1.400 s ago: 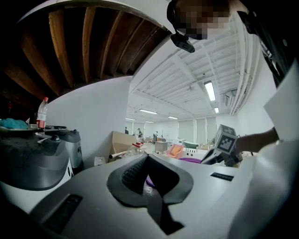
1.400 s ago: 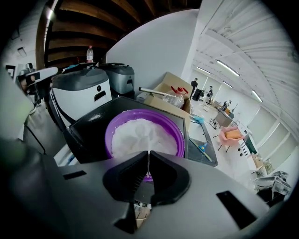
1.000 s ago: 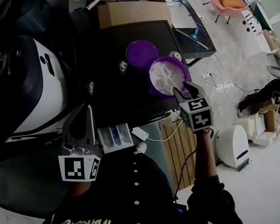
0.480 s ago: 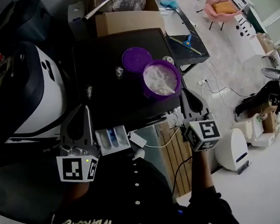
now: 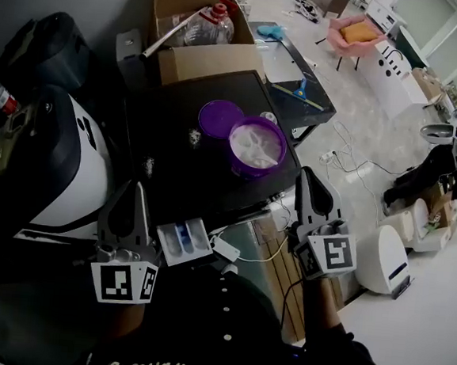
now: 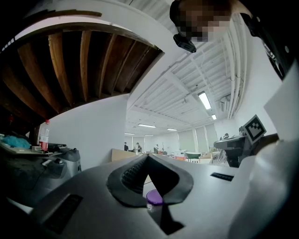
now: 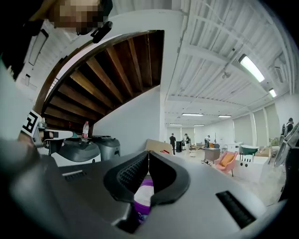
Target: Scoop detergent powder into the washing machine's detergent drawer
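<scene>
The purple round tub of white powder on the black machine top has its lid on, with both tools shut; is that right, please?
No: the head view shows the purple round tub open, its purple lid beside it on the black machine top; left tool and right tool are shut.

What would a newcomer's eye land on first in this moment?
The open purple tub of white powder stands out first. It sits on the dark top with its purple lid beside it. Nearer the person, the detergent drawer stands pulled out, flanked by the left gripper and right gripper, both shut and empty.
</scene>
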The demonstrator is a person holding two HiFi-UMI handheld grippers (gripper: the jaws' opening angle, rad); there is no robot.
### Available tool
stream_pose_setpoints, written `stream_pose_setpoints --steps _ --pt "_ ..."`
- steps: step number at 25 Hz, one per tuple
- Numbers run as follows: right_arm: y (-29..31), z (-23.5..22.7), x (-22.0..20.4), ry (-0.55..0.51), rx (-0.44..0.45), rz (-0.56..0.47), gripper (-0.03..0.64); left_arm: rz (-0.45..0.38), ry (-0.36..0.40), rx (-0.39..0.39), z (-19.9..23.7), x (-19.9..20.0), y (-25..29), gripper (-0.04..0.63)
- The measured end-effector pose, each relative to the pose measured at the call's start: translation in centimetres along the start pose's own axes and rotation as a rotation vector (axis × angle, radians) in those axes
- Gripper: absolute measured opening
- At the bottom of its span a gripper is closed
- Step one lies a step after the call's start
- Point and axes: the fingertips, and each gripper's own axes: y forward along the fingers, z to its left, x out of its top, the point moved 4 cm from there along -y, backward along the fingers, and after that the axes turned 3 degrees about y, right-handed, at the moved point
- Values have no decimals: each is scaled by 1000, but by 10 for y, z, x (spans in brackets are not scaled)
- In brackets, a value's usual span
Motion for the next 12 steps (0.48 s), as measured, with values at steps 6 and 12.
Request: stream_pose_setpoints --steps 6,12 --pt "-16 5 18 -2 -3 -98 31 -17 41 23 9 14 -10 5" --pt "-25 10 9 -73 -17 -50 31 -22 47 49 18 23 -21 5"
